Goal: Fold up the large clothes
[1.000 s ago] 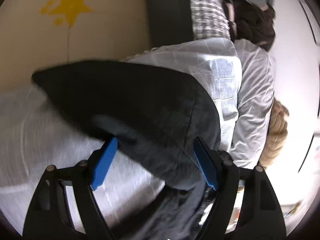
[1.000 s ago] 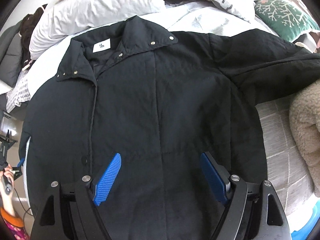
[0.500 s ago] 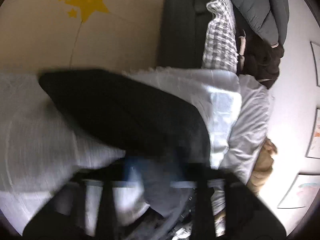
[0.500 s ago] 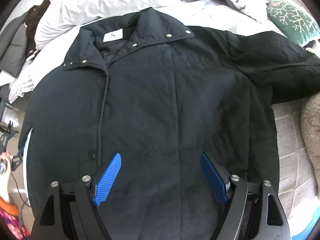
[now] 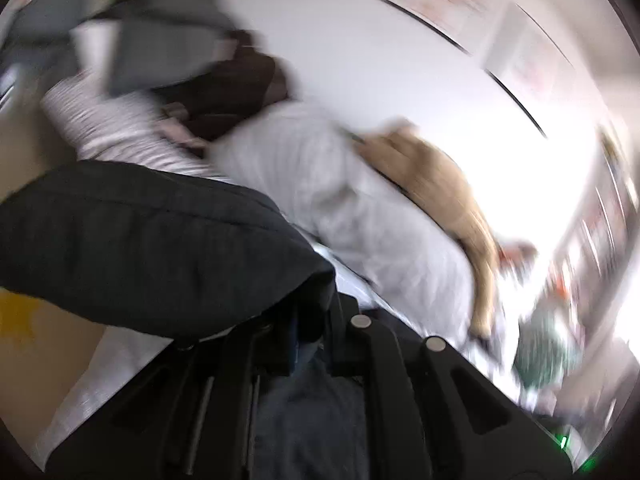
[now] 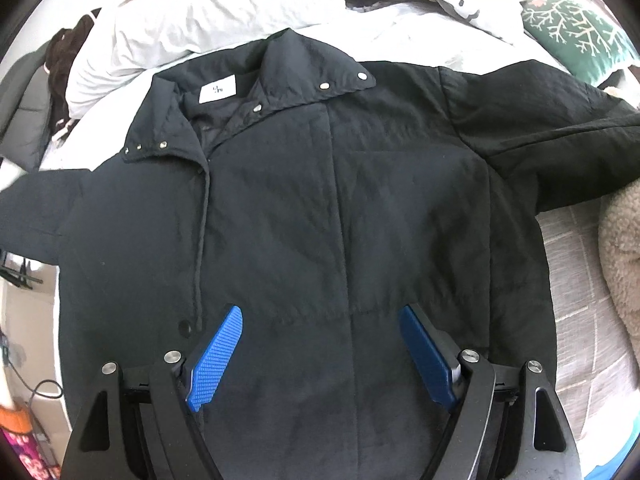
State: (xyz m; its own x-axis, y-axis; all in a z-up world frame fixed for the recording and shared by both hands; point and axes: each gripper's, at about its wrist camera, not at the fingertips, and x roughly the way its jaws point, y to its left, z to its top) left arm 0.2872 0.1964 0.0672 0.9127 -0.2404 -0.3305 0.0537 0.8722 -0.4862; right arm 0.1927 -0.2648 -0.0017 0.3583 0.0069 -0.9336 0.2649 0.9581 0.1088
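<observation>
Left gripper (image 5: 304, 336) pinches the black jacket (image 6: 320, 220) sleeve at its 9 o'clock side; right gripper (image 6: 320, 352) spread wide above jacket's hem, w/ nothing between.

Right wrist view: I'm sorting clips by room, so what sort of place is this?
Most likely a bedroom: the black coat lies on a bed with a white pillow and a green cushion.

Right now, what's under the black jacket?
The black jacket lies on a light grey quilted bedspread, visible at its right edge and past the collar. Whatever lies beneath its body is covered.
</observation>
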